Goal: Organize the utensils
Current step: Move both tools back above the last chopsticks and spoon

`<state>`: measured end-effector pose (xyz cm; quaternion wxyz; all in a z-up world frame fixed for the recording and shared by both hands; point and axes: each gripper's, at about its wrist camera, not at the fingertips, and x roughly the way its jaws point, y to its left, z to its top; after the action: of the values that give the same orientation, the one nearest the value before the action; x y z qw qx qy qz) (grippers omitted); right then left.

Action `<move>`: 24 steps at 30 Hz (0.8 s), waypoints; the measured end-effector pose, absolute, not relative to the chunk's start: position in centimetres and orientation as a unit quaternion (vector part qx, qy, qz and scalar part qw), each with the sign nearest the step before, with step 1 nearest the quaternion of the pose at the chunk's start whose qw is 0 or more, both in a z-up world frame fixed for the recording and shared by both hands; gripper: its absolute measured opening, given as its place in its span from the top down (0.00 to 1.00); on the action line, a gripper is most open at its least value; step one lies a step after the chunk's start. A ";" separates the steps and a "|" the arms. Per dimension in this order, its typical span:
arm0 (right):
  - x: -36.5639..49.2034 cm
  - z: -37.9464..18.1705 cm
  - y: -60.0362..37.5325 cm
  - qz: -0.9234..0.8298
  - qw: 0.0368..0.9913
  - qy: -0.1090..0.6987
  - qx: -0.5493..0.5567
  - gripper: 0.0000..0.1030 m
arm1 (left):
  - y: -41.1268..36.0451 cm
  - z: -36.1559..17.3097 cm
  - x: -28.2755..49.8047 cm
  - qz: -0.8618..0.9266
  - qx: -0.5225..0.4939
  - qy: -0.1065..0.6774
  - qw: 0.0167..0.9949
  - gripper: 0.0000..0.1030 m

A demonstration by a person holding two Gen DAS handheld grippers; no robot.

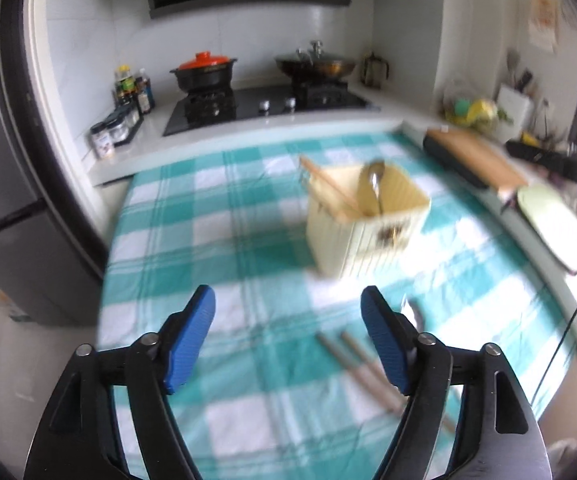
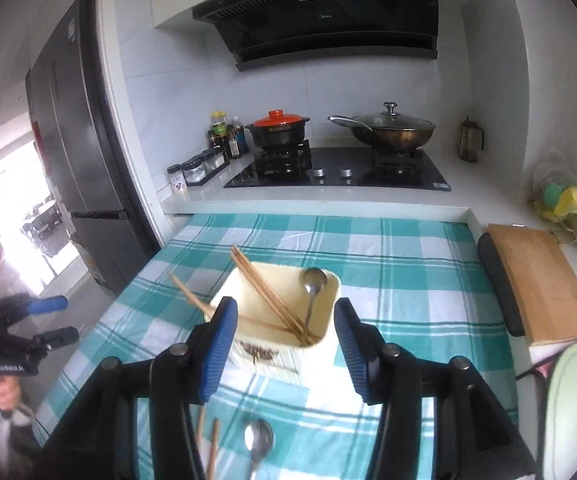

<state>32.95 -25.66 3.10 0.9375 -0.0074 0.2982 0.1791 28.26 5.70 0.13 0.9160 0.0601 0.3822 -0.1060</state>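
Here, one cream holder [image 2: 288, 344] is standing on the green-and-white checked cloth [image 2: 408, 264], and one spoon [image 2: 313, 292] is leaning in it bowl-up, alongside one pair of chopsticks [image 2: 264, 292] slanting out over its far-left corner; a further pair of chopsticks [image 2: 186, 294] is sticking out past its left edge, though whether they are resting inside the holder is hard to tell. On the cloth nearer the camera, one more spoon [image 2: 257, 444] is lying flat, with two loose chopsticks [image 2: 212, 448] lying just to its left. In the left wrist view those two loose chopsticks [image 1: 352, 356] are showing beside the inner face of one blue pad, and the holder [image 1: 364, 220] is sitting well beyond, blurred. The left gripper [image 1: 288, 340] is tilting downward over the cloth, its fingers standing wide apart with nothing between them. The right gripper [image 2: 284, 350] is angling down toward the holder, its fingers standing partly apart and gripping nothing, the holder's near wall showing in the gap beyond them. At the left edge of the right wrist view a hand [image 2: 2, 390] is holding the left gripper [image 2: 58, 318] out beyond the cloth's edge.
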 end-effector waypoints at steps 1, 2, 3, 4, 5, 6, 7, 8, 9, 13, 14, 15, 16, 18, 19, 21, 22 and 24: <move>31.0 2.6 -26.0 0.173 0.939 0.295 -0.022 0.50 | 6.1 -0.3 26.9 -0.102 0.065 0.388 0.914 0.21; 29.0 1.9 -26.3 0.165 0.942 0.292 -0.037 0.50 | 6.4 -1.0 25.6 -0.097 0.066 0.393 0.912 0.19; 27.1 1.0 -26.5 0.156 0.943 0.288 -0.049 0.50 | 6.6 -1.7 24.4 -0.095 0.062 0.397 0.911 0.17; 25.5 -0.1 -26.7 0.148 0.945 0.287 -0.059 0.50 | 6.6 -2.6 23.3 -0.094 0.055 0.400 0.910 0.16; 24.0 -1.3 -26.7 0.141 0.945 0.286 -0.067 0.50 | 6.5 -3.5 22.3 -0.090 0.048 0.401 0.910 0.16; 22.3 -2.8 -26.6 0.131 0.946 0.287 -0.072 0.50 | 6.3 -4.6 21.4 -0.085 0.043 0.402 0.911 0.16; 20.9 -4.2 -26.5 0.124 0.946 0.291 -0.071 0.50 | 5.8 -5.9 20.5 -0.079 0.037 0.402 0.912 0.16; 19.5 -6.0 -26.4 0.117 0.946 0.296 -0.063 0.50 | 5.4 -7.0 19.7 -0.075 0.029 0.400 0.913 0.16; 18.3 -7.7 -26.3 0.112 0.945 0.302 -0.051 0.50 | 5.0 -8.2 19.1 -0.073 0.016 0.399 0.914 0.16; 13.7 -13.6 -25.4 0.063 0.948 0.310 -0.022 0.50 | 3.2 -12.6 17.5 -0.042 -0.030 0.414 0.909 0.16; 12.7 -14.5 -25.0 0.053 0.949 0.309 -0.024 0.50 | 2.8 -13.4 16.9 -0.030 -0.035 0.414 0.909 0.16; 11.8 -15.2 -24.7 0.055 0.949 0.309 -0.028 0.50 | 2.5 -14.0 16.3 -0.019 -0.039 0.413 0.910 0.16; 11.1 -15.7 -24.2 0.065 0.949 0.308 -0.037 0.50 | 2.2 -14.6 15.8 -0.012 -0.042 0.413 0.910 0.16; 10.2 -15.8 -23.3 0.073 0.950 0.297 -0.060 0.50 | 1.5 -15.4 15.2 -0.014 -0.042 0.416 0.908 0.16; 10.2 -15.6 -23.1 0.073 0.952 0.292 -0.064 0.50 | 1.3 -15.8 15.2 -0.014 -0.042 0.421 0.906 0.16; 10.4 -15.3 -22.9 0.076 0.952 0.289 -0.060 0.50 | 0.8 -16.2 15.4 -0.019 -0.048 0.432 0.900 0.16; 10.6 -15.2 -22.8 0.077 0.953 0.288 -0.056 0.50 | 0.6 -16.4 15.5 -0.022 -0.050 0.436 0.898 0.16; 10.7 -15.3 -22.5 0.082 0.953 0.288 -0.053 0.50 | 0.3 -16.5 15.3 -0.024 -0.048 0.436 0.898 0.16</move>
<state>10.73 -22.54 -15.27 0.9526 -0.0534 0.2880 0.0818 15.35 0.25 -16.50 0.8983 -0.0479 0.4362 -0.0242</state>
